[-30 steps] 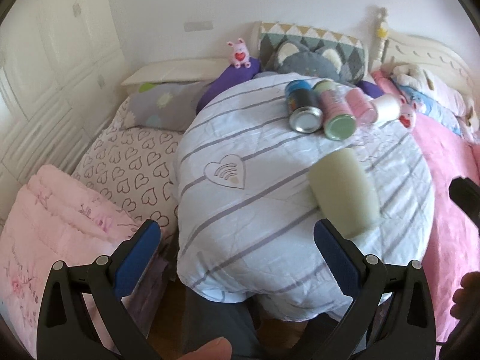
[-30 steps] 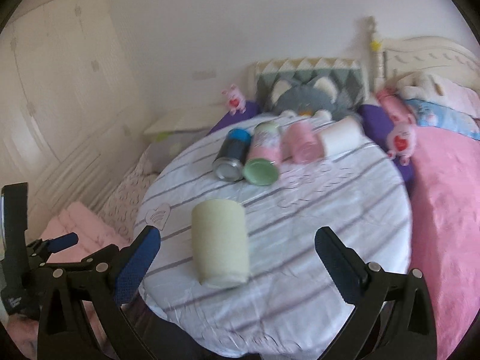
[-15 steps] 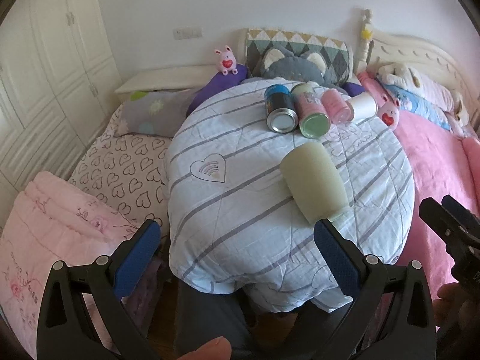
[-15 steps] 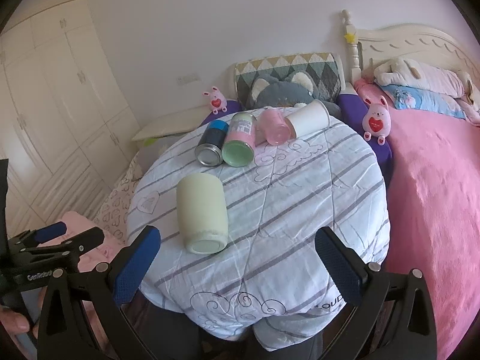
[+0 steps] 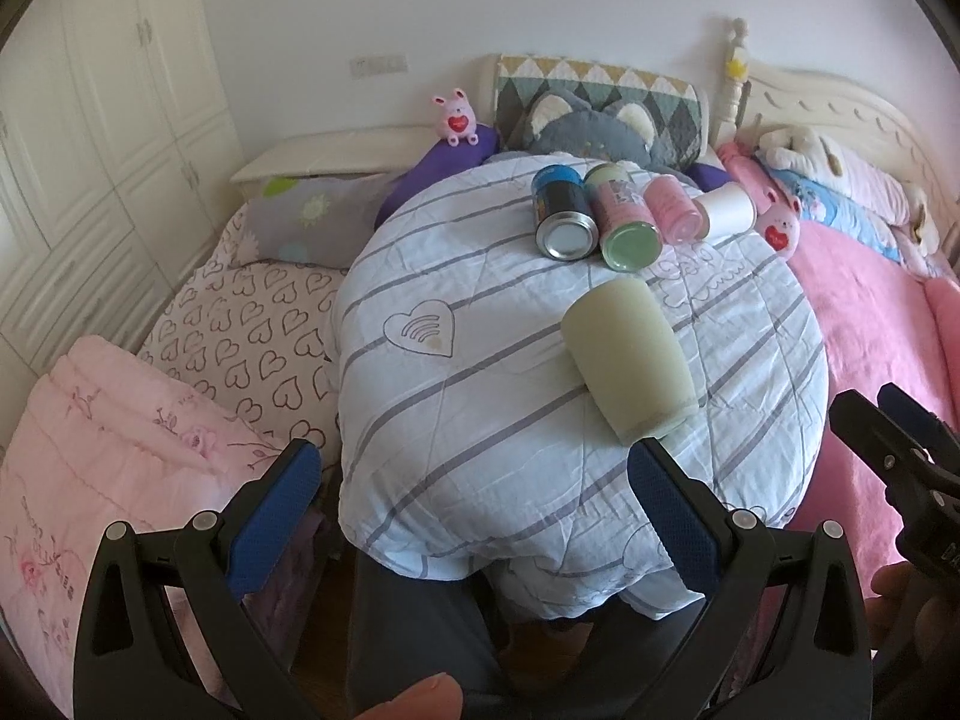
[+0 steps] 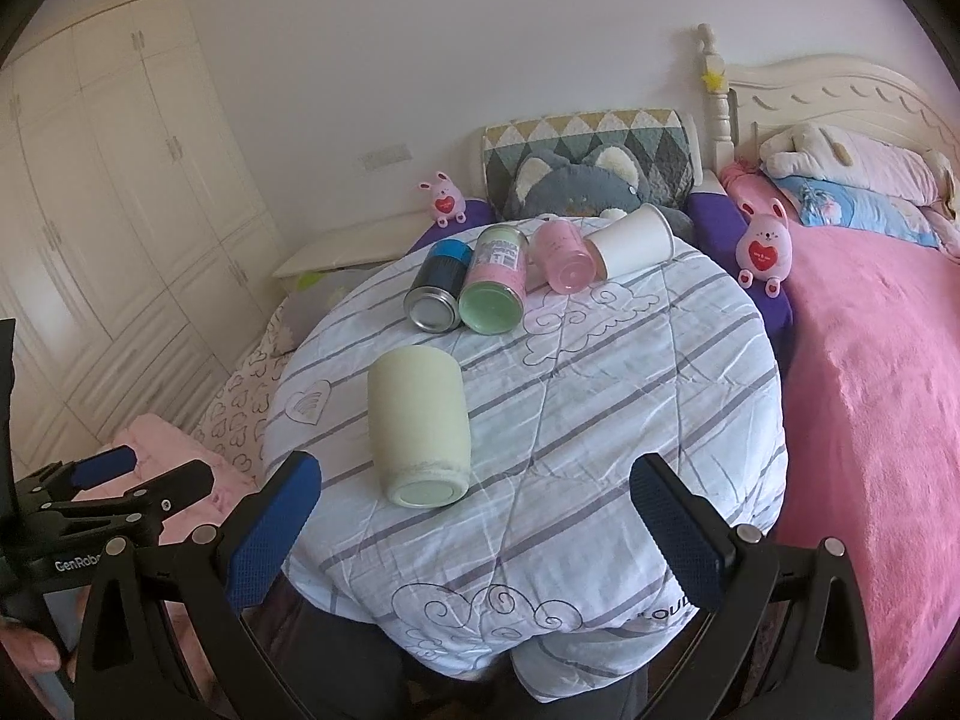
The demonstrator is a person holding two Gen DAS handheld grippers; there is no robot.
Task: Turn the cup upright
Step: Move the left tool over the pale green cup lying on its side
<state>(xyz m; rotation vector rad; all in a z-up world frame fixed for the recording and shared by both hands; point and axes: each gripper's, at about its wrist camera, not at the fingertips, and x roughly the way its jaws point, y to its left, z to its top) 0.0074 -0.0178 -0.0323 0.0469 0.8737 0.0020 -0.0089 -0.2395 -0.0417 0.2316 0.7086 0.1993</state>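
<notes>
A pale cream cup (image 5: 627,360) lies on its side on the round table covered with a striped cloth (image 5: 480,372). In the right wrist view the cup (image 6: 420,423) lies with its flat base toward me. My left gripper (image 5: 474,510) is open and empty, held short of the table's near edge, left of the cup. My right gripper (image 6: 474,516) is open and empty at the near edge, with the cup just beyond its left finger (image 6: 273,531). Each gripper shows at the edge of the other's view.
At the table's far side lie a dark can (image 6: 435,294), a green-bottomed can (image 6: 495,288), a pink cup (image 6: 564,255) and a white paper cup (image 6: 636,240), all on their sides. A pink bed (image 6: 870,390) is on the right, bedding (image 5: 120,420) on the left.
Both grippers have drawn back and steadied, so the table sits more centred in each view. The cup and cans have not moved. Both stay open.
</notes>
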